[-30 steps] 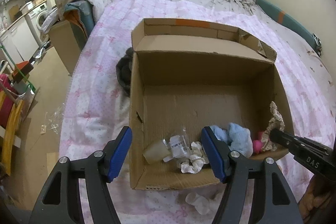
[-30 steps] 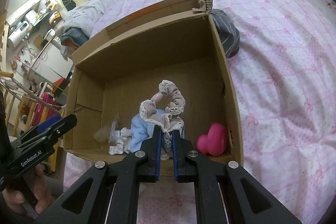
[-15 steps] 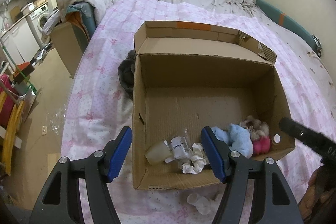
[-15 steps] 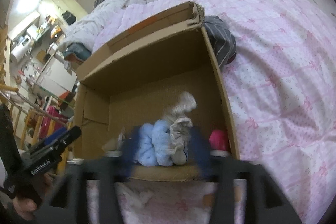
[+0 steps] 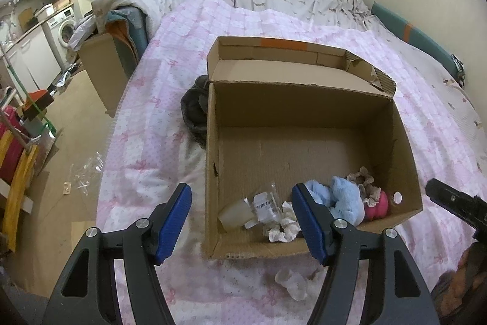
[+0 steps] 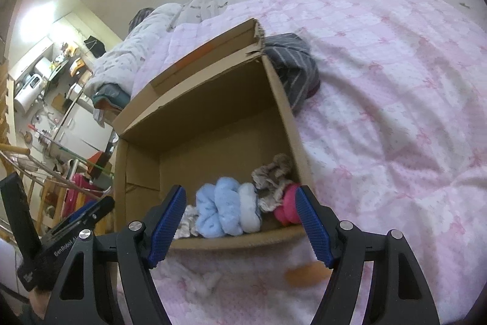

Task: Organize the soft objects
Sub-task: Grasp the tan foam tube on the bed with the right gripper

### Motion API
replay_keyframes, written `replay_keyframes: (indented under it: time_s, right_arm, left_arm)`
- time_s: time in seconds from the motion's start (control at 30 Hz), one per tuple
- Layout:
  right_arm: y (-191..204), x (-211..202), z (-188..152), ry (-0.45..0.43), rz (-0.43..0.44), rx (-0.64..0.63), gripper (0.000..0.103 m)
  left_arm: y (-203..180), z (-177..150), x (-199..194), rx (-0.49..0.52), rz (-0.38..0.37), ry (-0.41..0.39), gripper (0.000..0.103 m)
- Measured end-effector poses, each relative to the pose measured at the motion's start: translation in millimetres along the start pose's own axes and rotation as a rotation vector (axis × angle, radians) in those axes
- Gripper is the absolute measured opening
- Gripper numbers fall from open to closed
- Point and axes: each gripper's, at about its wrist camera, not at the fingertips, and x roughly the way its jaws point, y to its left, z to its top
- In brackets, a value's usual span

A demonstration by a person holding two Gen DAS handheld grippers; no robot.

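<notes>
Cardboard box (image 5: 304, 124) sits on pink quilted bed (image 6: 380, 66), soft and uneven, so reaching in risks tipping it. Kitchen clutter beyond box's left side. Lace scrunchie (image 6: 274, 172) lies in box's near right corner, could spill. Right gripper (image 6: 240, 221) has just opened, empty; left gripper (image 5: 243, 221) open, empty

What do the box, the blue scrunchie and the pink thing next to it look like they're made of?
Box: brown corrugated cardboard, matte, torn fluted edge. Blue scrunchie: fluffy plush fabric, fuzzy nap. Pink thing: smooth and slightly shiny, perhaps plastic or rubber; partly hidden.
</notes>
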Motion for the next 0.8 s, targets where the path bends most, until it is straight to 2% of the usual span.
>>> replay_keyframes:
  time_s: [0.2,0.4,0.47,0.6,0.73,0.77,0.8]
  right_arm:
    - [-14,-17,-14,0.03,-0.014,0.018,0.078]
    - [-25,-15,-27,0.141,-0.015,0.026,0.078]
    - [-30,-13,-32,0.172,-0.052,0.018,0.078]
    - [-42,14,-47,0.305,-0.185,-0.004,0.078]
    - [-28,38,-50,0.34,-0.259,-0.112,0.078]
    - [-25,45,-51,0.355,-0.275,-0.135,0.075]
    - [-24,52,-52,0.374,-0.28,-0.146,0.065]
  left_arm:
    - [5,-20,-9,-0.029,-0.005,0.026,0.065]
    - [6,-36,-15,-0.059,-0.025,0.054,0.065]
    - [9,-41,-15,-0.078,-0.027,0.067,0.065]
    - [11,-48,-9,-0.098,-0.026,0.109,0.065]
    - [9,-53,-7,-0.072,-0.017,0.119,0.065]
    - [9,-53,-8,-0.076,-0.019,0.119,0.065]
    - [10,-54,-7,-0.08,-0.023,0.12,0.065]
